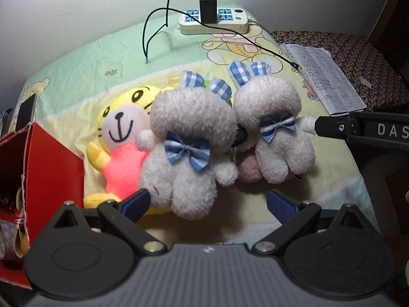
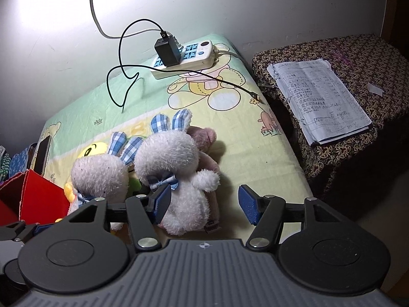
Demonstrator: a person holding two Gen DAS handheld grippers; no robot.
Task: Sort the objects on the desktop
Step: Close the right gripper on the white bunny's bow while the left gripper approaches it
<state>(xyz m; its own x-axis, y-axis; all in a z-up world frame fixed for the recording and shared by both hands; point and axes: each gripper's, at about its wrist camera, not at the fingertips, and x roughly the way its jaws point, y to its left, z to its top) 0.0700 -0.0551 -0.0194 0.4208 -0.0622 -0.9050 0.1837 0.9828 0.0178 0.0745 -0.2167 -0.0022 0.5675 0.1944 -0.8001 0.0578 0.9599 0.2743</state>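
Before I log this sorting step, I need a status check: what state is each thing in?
Left gripper: jaws open, around one rabbit's feet.
Right gripper: jaws open.
Left rabbit: lying on the tiger.
Right rabbit: lying, ungripped.
Tiger: lying, partly covered.
Red box: open.
Charger: plugged into the power strip.
Notebook: open.

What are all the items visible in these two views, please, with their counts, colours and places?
Plush rabbits: two, white with blue bows, side by side mid-table.
Tiger plush: one, yellow and pink, left of rabbits.
Pink plush: one, under the right rabbit.
Red box: one, left edge.
Power strip: one, cream, rear, black adapter plugged in.
Phone: one, dark, far left.
Notebook: one, white, on patterned stool.
Left gripper: open, around left rabbit.
Right gripper: open, at right rabbit.
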